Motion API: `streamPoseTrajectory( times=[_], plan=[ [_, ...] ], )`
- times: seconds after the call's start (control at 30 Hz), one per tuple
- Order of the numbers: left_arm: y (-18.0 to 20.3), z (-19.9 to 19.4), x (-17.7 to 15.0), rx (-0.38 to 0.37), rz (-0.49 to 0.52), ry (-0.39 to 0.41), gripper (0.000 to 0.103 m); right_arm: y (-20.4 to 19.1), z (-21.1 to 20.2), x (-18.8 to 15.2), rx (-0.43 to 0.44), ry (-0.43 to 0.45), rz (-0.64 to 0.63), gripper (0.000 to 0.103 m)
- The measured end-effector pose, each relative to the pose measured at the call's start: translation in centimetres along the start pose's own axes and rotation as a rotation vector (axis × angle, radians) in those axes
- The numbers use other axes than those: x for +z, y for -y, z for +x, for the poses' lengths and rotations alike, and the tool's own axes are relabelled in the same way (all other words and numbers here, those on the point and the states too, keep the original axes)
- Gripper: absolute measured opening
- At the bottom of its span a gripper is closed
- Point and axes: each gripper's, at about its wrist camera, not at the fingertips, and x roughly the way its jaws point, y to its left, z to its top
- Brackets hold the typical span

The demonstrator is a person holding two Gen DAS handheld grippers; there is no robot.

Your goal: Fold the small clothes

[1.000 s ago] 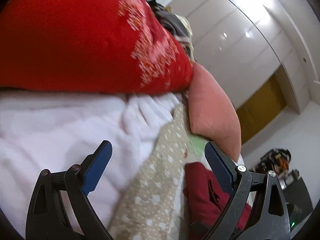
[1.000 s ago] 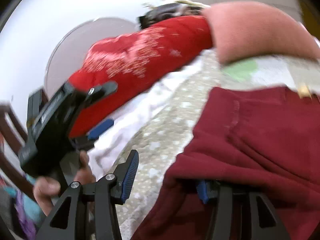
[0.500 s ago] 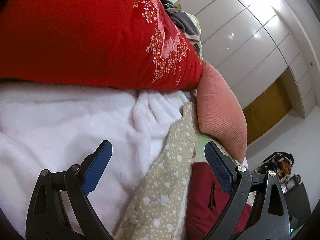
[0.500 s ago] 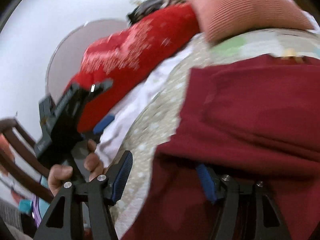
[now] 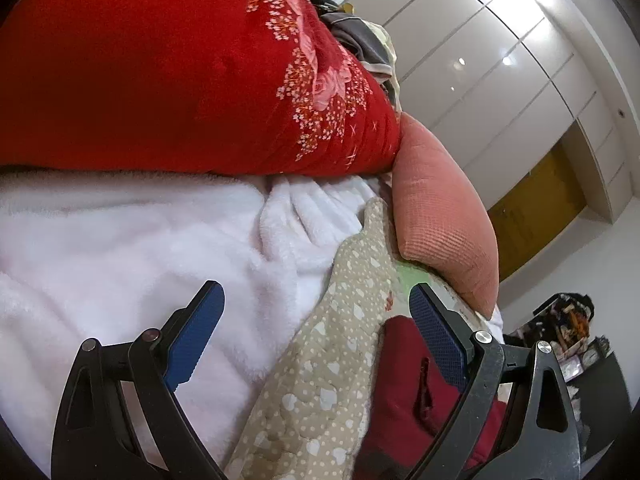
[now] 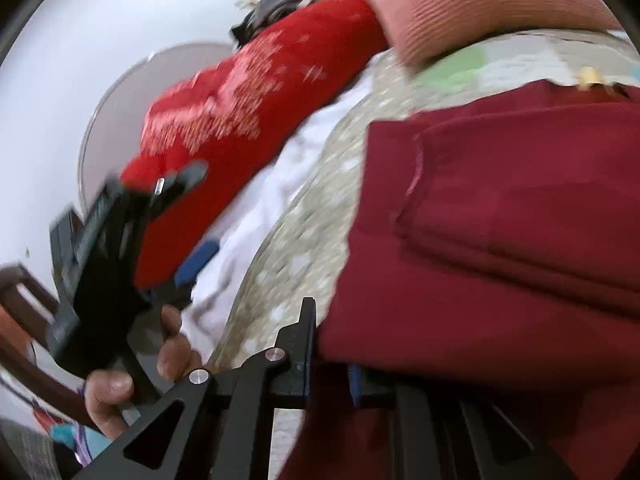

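A bed with a beige dotted quilt (image 5: 320, 380) carries the maroon garment (image 6: 500, 220). The right gripper (image 6: 328, 376) has its jaws clamped on the garment's edge; the left gripper (image 5: 316, 332) hangs with jaws apart. Best to keep the cloth taut and seize the opposite edge.

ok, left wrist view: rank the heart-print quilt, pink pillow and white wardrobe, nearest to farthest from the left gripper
1. heart-print quilt: runs between the fingers of the open left gripper, toward its right.
2. pink pillow: beyond the right fingertip, on the far end of the quilt.
3. white wardrobe: background, upper right, behind the pillow.
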Motion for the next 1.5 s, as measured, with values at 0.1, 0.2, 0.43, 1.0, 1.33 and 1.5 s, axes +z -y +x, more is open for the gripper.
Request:
streamPoseTrajectory(
  times=[0.1,0.2,0.43,1.0,1.33,1.5],
  plan=[
    [0.2,0.2,-0.1,0.005,0.010,-0.004,0.094,-1.0,0.7,-0.6,-0.063,0.003,-0.069,0.015],
    [0.0,0.3,-0.1,0.002,0.002,-0.014,0.094,0.1,-0.9,-1.0,-0.022,-0.016,-0.022,0.021],
    [1.2,0.1,-0.3,-0.047,0.052,-0.020,0.094,-0.8,-7.2,-1.1,-0.038,0.003,-0.128,0.040],
    [6.5,1.1,-3.4,-0.109,0.383,-0.113,0.094,2.5,-4.5,0.6,-0.358,-0.031,-0.409,0.011],
    [6.5,1.1,-2.8,-0.220,0.304,-0.140,0.094,2.5,-6.1,-1.4,-0.298,-0.068,-0.375,0.011],
    [9.7,0.7,-4.8,-0.280,0.453,-0.149,0.094,3.7,-13.0,-2.0,-0.344,0.090,-0.332,0.043]
  ],
)
